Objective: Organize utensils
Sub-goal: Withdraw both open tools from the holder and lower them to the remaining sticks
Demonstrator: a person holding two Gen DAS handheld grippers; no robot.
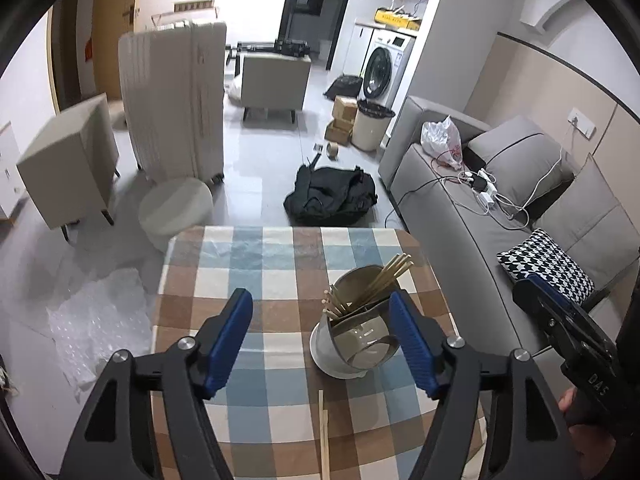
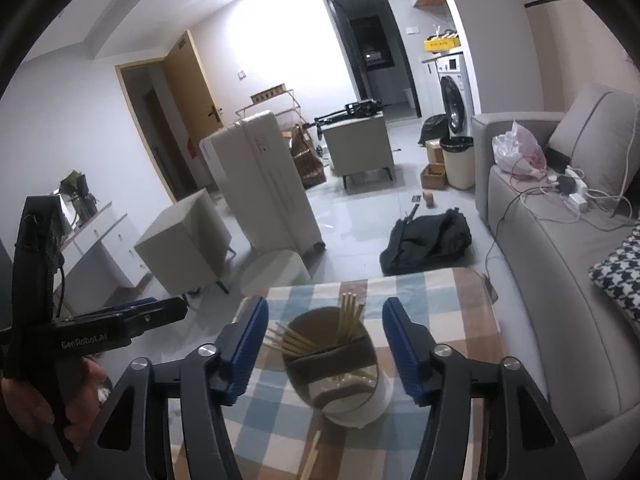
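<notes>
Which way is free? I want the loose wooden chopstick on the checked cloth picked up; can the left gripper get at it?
Probably yes: the loose wooden chopstick lies bare on the checked tablecloth, just below the open left gripper, nothing covering it.

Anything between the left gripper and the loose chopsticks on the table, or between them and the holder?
Nothing visible. The loose chopsticks lie on bare checked cloth just below the open left gripper; the holder stands directly beyond them, already holding chopsticks.

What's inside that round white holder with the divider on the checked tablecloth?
The round white holder contains wooden chopsticks, split into bunches by a dark divider. Their lower ends are hidden by the divider and walls, so anything lying at the bottom cannot be seen.
</notes>
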